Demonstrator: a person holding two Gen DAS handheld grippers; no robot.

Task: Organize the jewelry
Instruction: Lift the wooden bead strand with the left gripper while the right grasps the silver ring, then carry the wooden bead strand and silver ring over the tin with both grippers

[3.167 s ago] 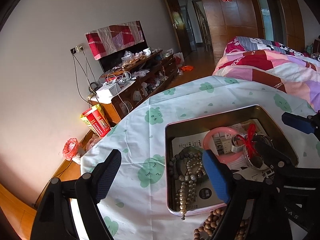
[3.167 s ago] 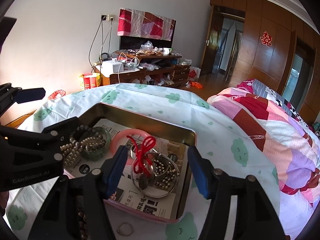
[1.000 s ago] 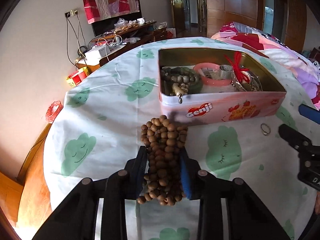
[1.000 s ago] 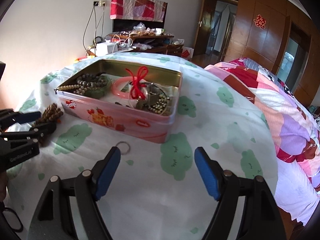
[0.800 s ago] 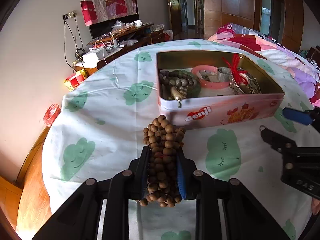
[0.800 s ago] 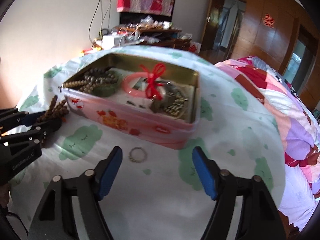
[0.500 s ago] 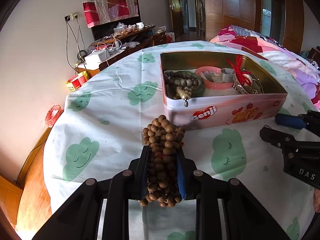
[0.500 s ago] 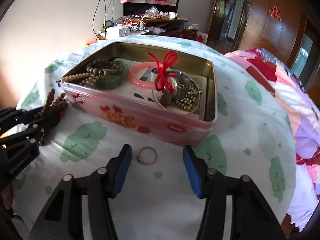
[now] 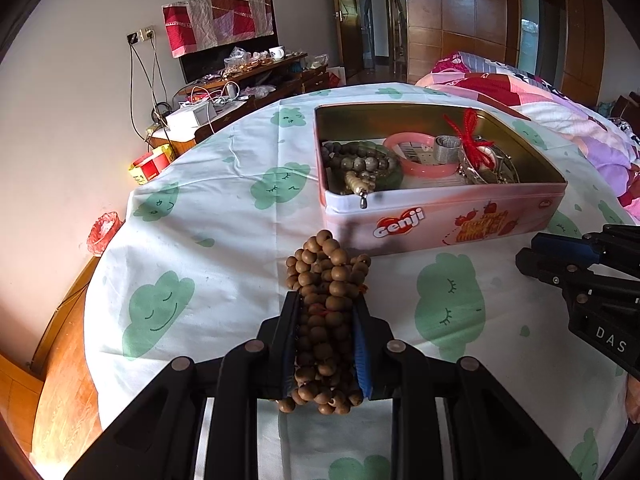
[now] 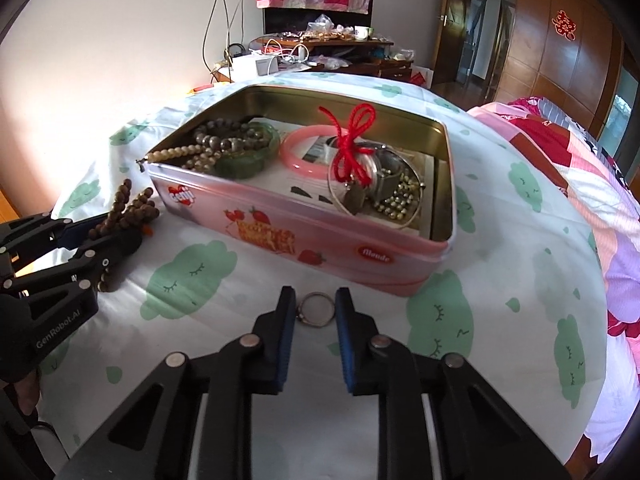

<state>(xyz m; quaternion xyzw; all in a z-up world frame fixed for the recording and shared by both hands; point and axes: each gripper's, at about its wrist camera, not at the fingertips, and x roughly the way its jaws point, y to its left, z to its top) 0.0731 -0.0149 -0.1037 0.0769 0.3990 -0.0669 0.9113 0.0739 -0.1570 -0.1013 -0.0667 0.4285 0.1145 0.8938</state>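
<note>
On the worktop (image 10: pixel 500 264) in front of the pink tin (image 10: pixel 304 236), your right gripper (image 10: pixel 316 312) has narrowed its jaws around the small metal ring (image 10: pixel 316 310); half a second ago they stood wider. They bracket it closely, whether touching yet I cannot tell, so the ring pickup looks imminent. Your left gripper (image 9: pixel 326 320) stays clamped on the wooden bead strand (image 9: pixel 326 300), raised slightly just short of the tin, unchanged from a second ago. Both pieces probably go into the tin next.
</note>
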